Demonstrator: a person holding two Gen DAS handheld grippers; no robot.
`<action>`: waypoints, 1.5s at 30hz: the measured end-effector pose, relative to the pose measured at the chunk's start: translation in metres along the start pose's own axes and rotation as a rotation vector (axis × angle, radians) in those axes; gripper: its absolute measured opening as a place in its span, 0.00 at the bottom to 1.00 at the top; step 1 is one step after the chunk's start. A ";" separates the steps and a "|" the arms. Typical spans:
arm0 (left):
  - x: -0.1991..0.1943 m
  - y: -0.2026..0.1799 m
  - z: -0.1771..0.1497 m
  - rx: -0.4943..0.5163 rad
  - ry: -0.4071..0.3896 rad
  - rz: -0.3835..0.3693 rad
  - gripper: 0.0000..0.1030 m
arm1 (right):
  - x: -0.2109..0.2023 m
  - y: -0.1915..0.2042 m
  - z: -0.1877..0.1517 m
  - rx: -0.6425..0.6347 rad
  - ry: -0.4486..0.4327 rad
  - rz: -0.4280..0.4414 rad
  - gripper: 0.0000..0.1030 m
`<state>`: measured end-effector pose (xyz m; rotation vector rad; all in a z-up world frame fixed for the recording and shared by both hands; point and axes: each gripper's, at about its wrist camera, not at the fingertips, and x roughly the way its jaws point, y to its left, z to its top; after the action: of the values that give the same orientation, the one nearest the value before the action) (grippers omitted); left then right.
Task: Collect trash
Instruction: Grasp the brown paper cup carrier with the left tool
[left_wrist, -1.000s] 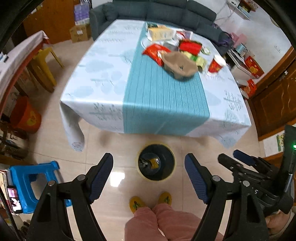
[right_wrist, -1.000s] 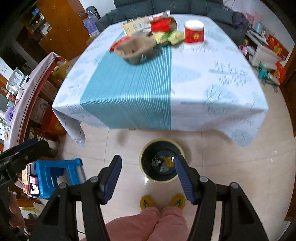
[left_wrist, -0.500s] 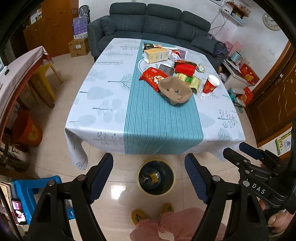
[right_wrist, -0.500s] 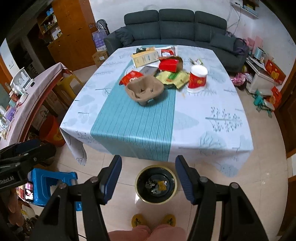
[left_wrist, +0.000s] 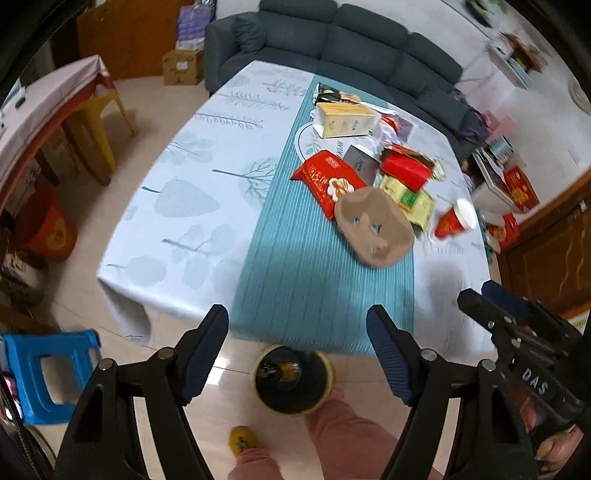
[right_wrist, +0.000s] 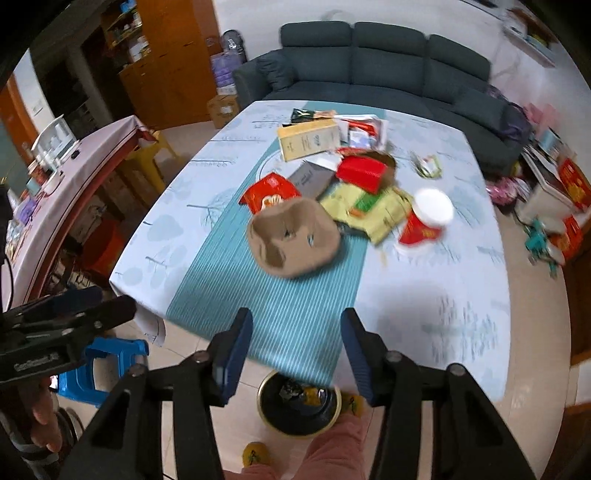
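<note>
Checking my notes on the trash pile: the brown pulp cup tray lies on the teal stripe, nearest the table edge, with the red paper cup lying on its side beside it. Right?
One thing is wrong: the red paper cup stands upright, white rim up, as the right wrist view shows. The brown pulp cup tray does lie on the teal stripe, nearest the table edge.

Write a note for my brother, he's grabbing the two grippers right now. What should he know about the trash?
Left gripper: open, holding nothing.
Right gripper: jaws have just been closing a bit, nothing between them.
Trash bin: on the floor at the table's near edge, by the person's feet, with some bits already inside.
Still on the table: brown cardboard cup tray, red paper cup, red snack bag, yellow-green wrappers, red box, more boxes behind.
Left to do: pick these up and bin them, perhaps the tray first, being nearest.
</note>
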<state>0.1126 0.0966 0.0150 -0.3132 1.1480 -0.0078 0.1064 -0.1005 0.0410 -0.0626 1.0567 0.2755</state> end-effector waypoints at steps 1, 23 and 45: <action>0.007 -0.004 0.005 -0.014 0.007 -0.002 0.73 | 0.006 -0.005 0.009 -0.020 0.006 0.012 0.47; 0.170 -0.058 0.063 -0.278 0.211 0.061 0.14 | 0.108 -0.061 0.111 -0.251 0.168 0.270 0.35; 0.104 0.018 0.012 -0.479 0.124 0.262 0.13 | 0.189 0.014 0.139 -0.361 0.287 0.317 0.36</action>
<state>0.1639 0.0995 -0.0785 -0.5889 1.3008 0.4894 0.3079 -0.0247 -0.0534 -0.2660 1.2920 0.7610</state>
